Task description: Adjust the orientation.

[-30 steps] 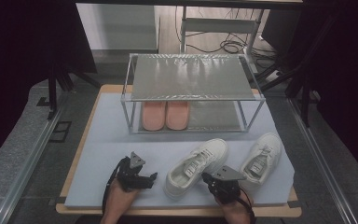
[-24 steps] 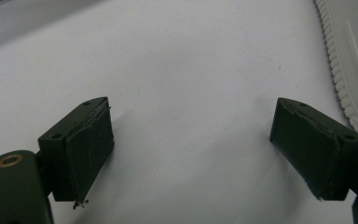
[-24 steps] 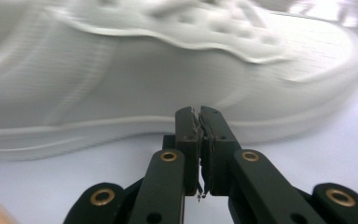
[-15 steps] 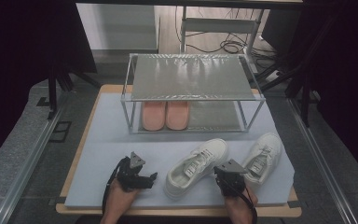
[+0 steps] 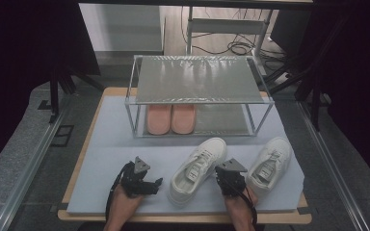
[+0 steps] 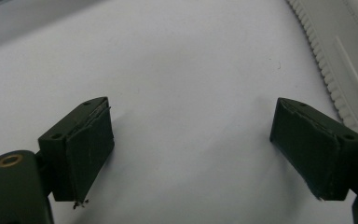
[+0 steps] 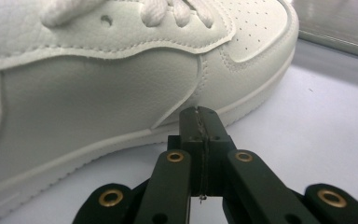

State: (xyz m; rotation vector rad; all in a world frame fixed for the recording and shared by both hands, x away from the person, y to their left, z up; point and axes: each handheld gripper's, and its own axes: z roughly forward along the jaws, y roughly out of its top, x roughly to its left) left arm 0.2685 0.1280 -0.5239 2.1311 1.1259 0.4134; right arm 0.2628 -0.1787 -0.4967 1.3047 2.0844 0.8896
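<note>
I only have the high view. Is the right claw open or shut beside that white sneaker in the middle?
Observer: Shut. In the right gripper view, the right claw has its pads pressed together with nothing between them.
Operator: Is it touching the shoe?
Observer: Its tip sits close to the side of the white sneaker, just above the sole. I cannot tell if they touch.
Operator: And the left claw?
Observer: In the left gripper view, the left claw stands wide open over the pale mat, with nothing between its jaws.
</note>
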